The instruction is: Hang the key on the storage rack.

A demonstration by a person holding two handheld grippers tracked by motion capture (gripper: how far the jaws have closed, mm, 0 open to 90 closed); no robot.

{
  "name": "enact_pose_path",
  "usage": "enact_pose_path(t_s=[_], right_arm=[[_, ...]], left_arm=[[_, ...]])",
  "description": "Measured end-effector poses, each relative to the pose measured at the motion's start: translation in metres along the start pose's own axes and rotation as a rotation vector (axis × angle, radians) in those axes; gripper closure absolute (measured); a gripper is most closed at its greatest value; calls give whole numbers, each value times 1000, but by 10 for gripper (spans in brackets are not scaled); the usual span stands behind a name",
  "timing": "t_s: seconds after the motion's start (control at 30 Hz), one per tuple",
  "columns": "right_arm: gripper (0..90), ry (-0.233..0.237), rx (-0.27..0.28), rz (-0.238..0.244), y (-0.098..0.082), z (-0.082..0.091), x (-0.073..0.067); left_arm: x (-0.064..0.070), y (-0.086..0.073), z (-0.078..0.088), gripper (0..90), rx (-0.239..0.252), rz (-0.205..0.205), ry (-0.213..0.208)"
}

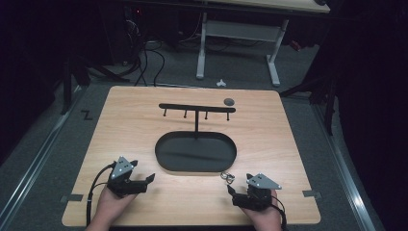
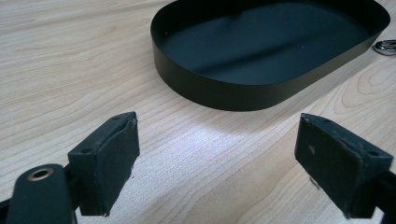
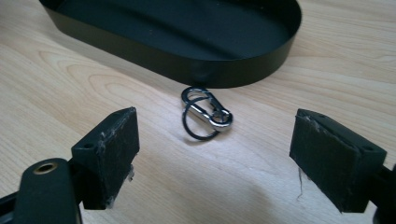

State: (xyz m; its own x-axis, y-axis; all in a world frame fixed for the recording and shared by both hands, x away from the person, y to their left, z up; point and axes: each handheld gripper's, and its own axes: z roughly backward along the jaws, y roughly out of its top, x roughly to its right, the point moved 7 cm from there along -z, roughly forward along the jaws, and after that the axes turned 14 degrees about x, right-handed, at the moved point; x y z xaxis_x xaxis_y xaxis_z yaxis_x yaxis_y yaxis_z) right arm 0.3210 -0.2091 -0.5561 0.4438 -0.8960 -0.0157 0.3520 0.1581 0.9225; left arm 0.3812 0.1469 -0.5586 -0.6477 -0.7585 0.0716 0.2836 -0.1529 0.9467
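Left gripper (image 1: 144, 181) and right gripper (image 1: 233, 192) with matte black bodies, each topped by a grey three-cornered plate with small dark holes, black cable trailing back, thick black pads (image 3: 114, 149) with frayed edges, brass-ringed hole

- The table (image 1: 144, 120) is pale wood with visible grain and a smooth, lightly sheened top.
- The oval tray (image 3: 261, 70) is thin sheet metal coated in matt black, with faint specks on its floor.
- The carabiner (image 3: 208, 112) is polished, shiny silver metal, linked with a thin dark ring (image 3: 196, 133) that looks like metal too.
- The right gripper (image 3: 212, 161) has black pads (image 3: 112, 149) of dull, rubbery material, scuffed and frayed with pale fibres at the edges.
- The left gripper (image 2: 217, 163) has the same matt pads (image 2: 116, 154), and a brass-coloured eyelet (image 2: 39, 174) sits in black plastic.
- The hook rack (image 1: 197, 108) is matt black.
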Motion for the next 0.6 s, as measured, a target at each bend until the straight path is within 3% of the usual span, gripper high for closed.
enact_pose_path(t_s=[0.27, 0.6], right_arm=[[184, 16, -24, 23, -2, -7, -9], [243, -38, -88, 54, -3, -29, -7]], left_arm=[[0, 1, 1, 144, 3, -4, -3], [1, 1, 0, 145, 3, -7, -8]])
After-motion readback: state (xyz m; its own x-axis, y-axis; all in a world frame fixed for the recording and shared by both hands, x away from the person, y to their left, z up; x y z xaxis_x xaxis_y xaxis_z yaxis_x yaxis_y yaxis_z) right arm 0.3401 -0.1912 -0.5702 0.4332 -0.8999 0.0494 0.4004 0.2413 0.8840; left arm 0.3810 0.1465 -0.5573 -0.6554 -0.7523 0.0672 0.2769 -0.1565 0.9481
